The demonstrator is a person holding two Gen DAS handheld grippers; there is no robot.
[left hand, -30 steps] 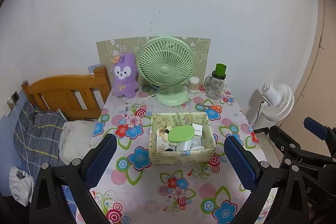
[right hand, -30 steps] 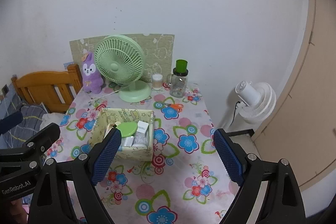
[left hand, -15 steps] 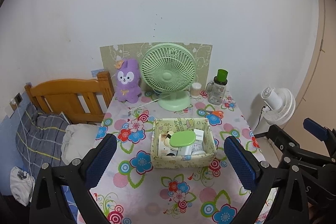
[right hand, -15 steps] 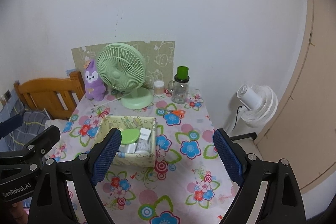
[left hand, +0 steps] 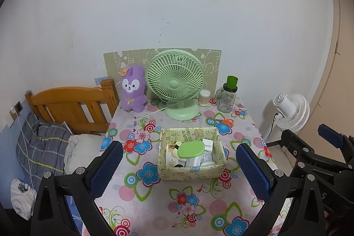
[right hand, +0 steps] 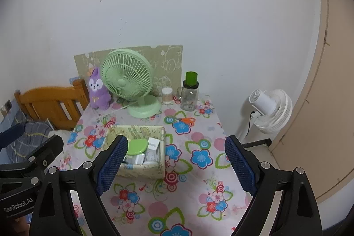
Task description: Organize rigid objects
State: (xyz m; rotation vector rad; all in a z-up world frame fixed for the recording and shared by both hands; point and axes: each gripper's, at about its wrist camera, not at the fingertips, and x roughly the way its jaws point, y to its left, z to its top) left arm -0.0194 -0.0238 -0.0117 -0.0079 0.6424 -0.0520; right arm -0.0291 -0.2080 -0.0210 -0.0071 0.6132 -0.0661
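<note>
Green lid [left hand: 190, 149] hides box [left hand: 192, 173] contents beneath (small items indistinct); right tongs [right hand: 176, 166] cover box corner.

Wall [left hand: 177, 3]: plain white, a few small dark specks, evenly lit. Panel [left hand: 212, 63]: pale green with cartoon print, propped against the wall at the back of the surface. Surface [left hand: 154, 202]: covered with a pink cloth of bright printed flowers. Bed [left hand: 73, 105]: orange wooden slatted headboard, left of the surface; grey checked bedding [left hand: 42, 147] and a white pillow [left hand: 81, 149] beside it. Wall socket [left hand: 18, 106]: left, with a white cable hanging down. Standing fan [left hand: 292, 112]: white, on the floor to the right, plugged in. Door or cabinet face [right hand: 327, 81]: beige, far right.
</note>
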